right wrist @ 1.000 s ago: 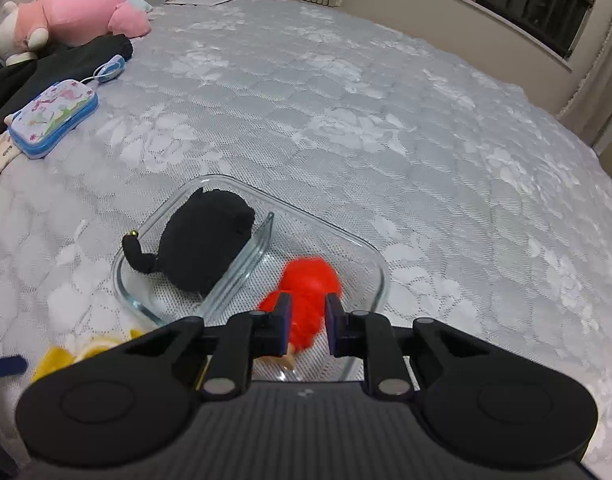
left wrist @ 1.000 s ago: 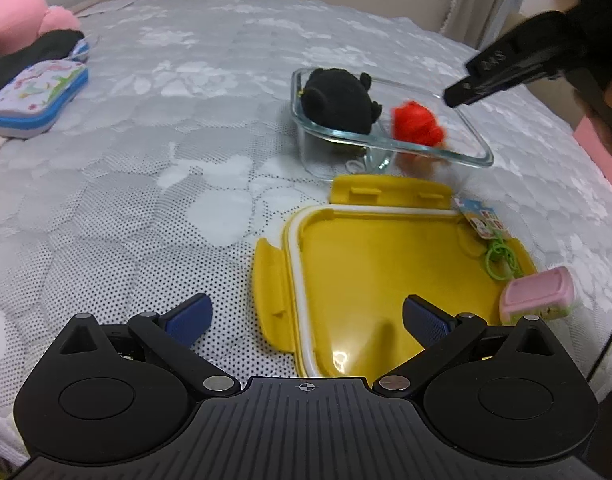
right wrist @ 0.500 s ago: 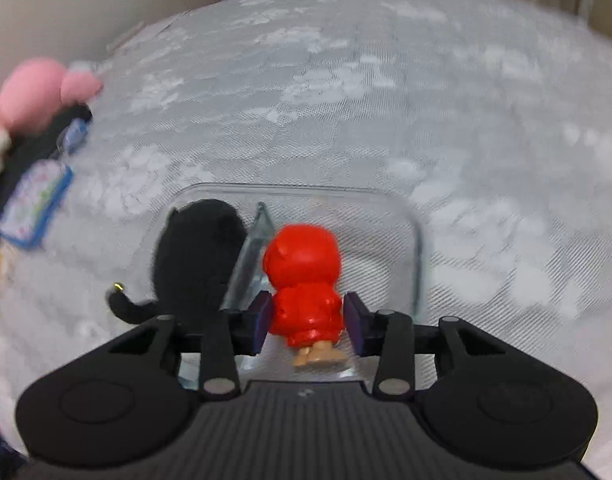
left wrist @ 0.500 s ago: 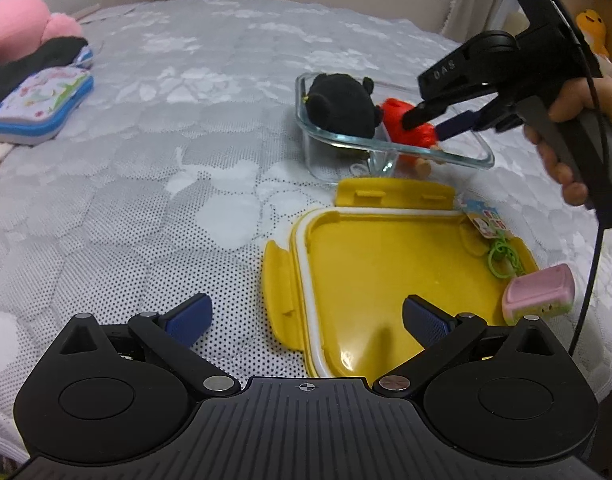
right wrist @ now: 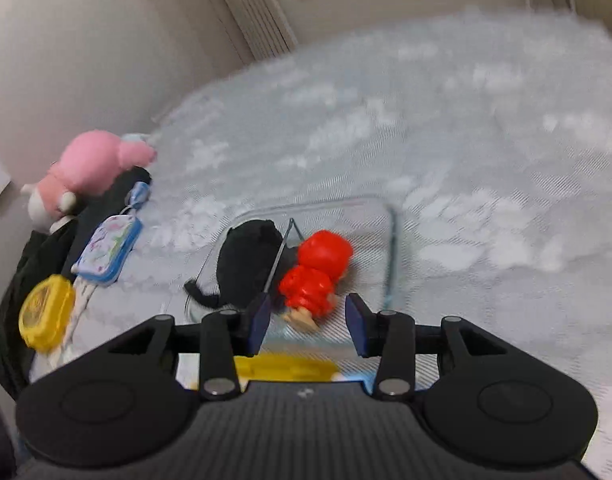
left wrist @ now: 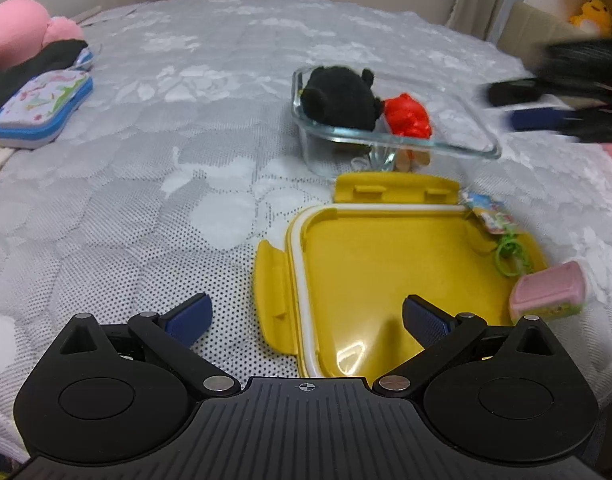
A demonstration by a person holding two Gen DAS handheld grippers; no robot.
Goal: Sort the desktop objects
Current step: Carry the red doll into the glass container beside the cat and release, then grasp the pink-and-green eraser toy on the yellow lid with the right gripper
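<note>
Bedspread (left wrist: 226, 128) below; both grippers apart: L (left wrist: 306, 318) over yellow lid (left wrist: 389, 272), R (right wrist: 306, 320) (empty) near red figure (right wrist: 317, 276).

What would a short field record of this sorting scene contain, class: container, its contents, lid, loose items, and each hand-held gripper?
container: glass dish, divided, on the bed
contents: black plush in one compartment, red figure in the other
lid: yellow lid, off, lying beside the dish
loose items: pink eraser, green-ringed tag
left hand-held gripper: open, over the lid
right hand-held gripper: open, empty, near the figure
</note>
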